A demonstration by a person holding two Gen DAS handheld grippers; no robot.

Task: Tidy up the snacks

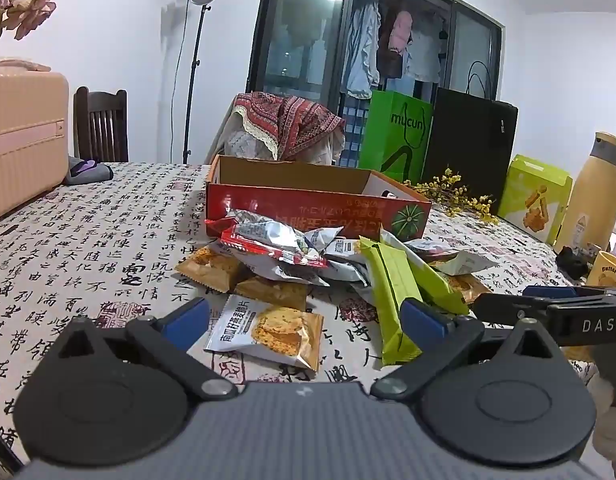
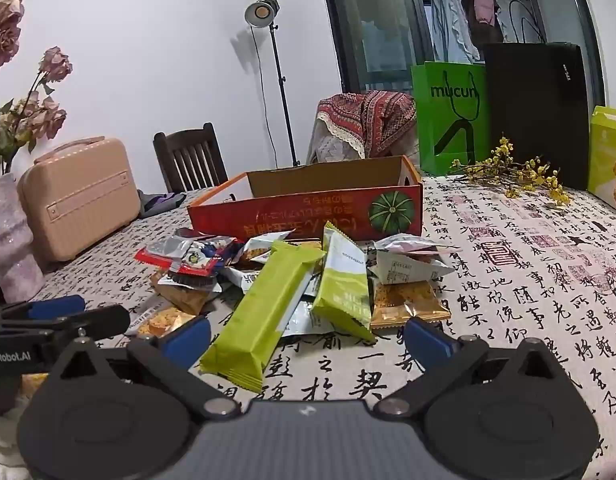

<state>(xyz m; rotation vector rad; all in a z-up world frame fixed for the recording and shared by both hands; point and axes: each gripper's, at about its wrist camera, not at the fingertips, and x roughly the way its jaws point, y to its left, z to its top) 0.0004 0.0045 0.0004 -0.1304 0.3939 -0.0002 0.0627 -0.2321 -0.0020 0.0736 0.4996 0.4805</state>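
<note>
A pile of snack packets (image 1: 308, 264) lies on the table in front of an open red cardboard box (image 1: 315, 204). My left gripper (image 1: 304, 320) is open and empty, just above a white and orange cracker packet (image 1: 268, 330), with a long green bar packet (image 1: 391, 300) by its right finger. My right gripper (image 2: 308, 340) is open and empty, low over the table, with a long green bar packet (image 2: 264, 316) lying between its fingers. The red box (image 2: 308, 212) stands behind the pile (image 2: 300, 276). The right gripper also shows in the left wrist view (image 1: 547, 300), and the left gripper in the right wrist view (image 2: 60, 312).
A calligraphy-print cloth (image 2: 527, 300) covers the table. A pink case (image 2: 80, 196) and a vase of dried roses (image 2: 12, 232) stand at the left. Green (image 2: 451, 116) and black (image 2: 535, 112) bags, yellow flowers (image 2: 515, 172), a green snack box (image 1: 535, 196) and a yellow bottle (image 1: 591, 196) stand at the back right.
</note>
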